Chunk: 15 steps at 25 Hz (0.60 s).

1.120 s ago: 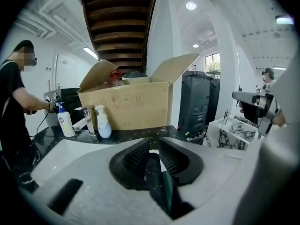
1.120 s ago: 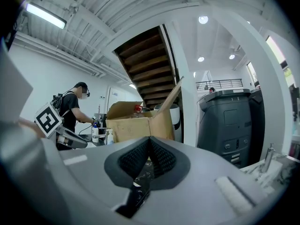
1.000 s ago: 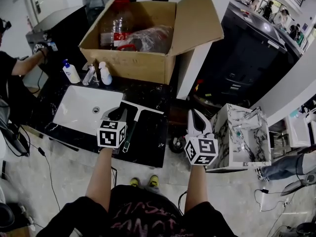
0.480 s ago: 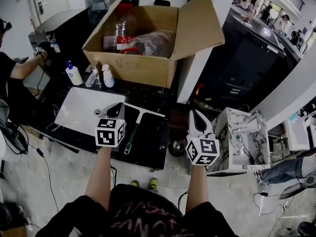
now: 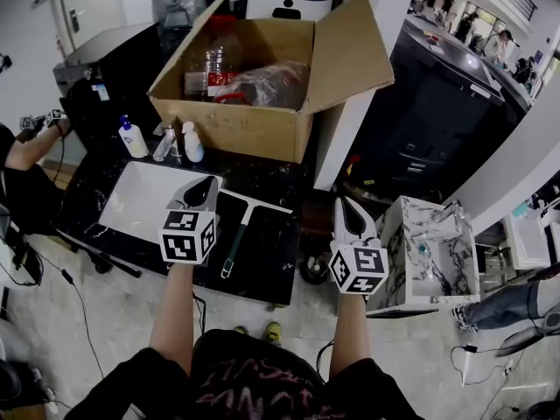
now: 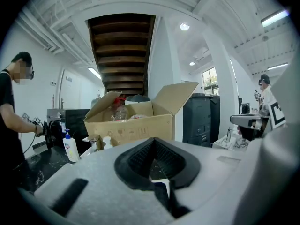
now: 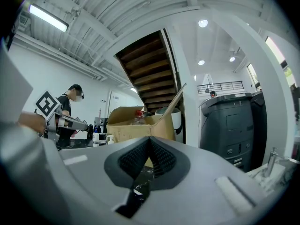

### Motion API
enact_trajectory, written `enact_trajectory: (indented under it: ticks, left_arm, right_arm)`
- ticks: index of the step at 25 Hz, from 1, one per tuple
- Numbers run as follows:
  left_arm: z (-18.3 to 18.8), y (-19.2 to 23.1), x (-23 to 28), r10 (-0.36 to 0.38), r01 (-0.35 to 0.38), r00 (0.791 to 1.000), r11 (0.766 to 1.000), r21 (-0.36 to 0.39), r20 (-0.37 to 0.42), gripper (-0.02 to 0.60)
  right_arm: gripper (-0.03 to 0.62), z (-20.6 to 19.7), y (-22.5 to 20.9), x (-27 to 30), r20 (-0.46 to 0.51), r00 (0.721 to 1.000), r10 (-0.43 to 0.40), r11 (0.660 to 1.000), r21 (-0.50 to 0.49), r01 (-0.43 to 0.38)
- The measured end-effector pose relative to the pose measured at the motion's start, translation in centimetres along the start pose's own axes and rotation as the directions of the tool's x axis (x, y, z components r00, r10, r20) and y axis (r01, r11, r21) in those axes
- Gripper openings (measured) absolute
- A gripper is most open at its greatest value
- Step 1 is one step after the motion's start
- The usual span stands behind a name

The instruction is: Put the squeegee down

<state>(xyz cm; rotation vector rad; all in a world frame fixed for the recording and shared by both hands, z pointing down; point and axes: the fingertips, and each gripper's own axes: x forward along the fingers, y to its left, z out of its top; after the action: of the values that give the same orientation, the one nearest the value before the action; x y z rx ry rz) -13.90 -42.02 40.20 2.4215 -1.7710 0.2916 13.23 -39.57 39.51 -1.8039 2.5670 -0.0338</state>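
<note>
The squeegee (image 5: 234,245) lies flat on the dark worktop (image 5: 273,256), right of the sink (image 5: 131,204), so the put-down looks done; left tool (image 5: 205,187) and right tool (image 5: 346,206), both closed and empty, need only draw clear.

Long white ceiling strip lights (image 7: 47,17) are lighting everything brightly; fisheye distortion is bending and darkening the edges.

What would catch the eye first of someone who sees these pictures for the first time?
The large open cardboard box, with bottles inside, stands at the back of the black counter. In front of it the squeegee lies flat on the counter, right of the white sink. The left gripper and the right gripper, both shut and empty, hover nearest the camera.
</note>
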Motion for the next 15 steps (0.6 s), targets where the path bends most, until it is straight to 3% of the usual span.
enact_trajectory:
  ticks: [15]
  left_arm:
    - [3.2,0.4,-1.7,-0.001,0.000,0.996,1.000,0.018,0.089,0.002]
  right_arm:
    - [0.011,0.8,0.1,-0.2,0.017,1.000,-0.011,1.000,-0.001,0.011]
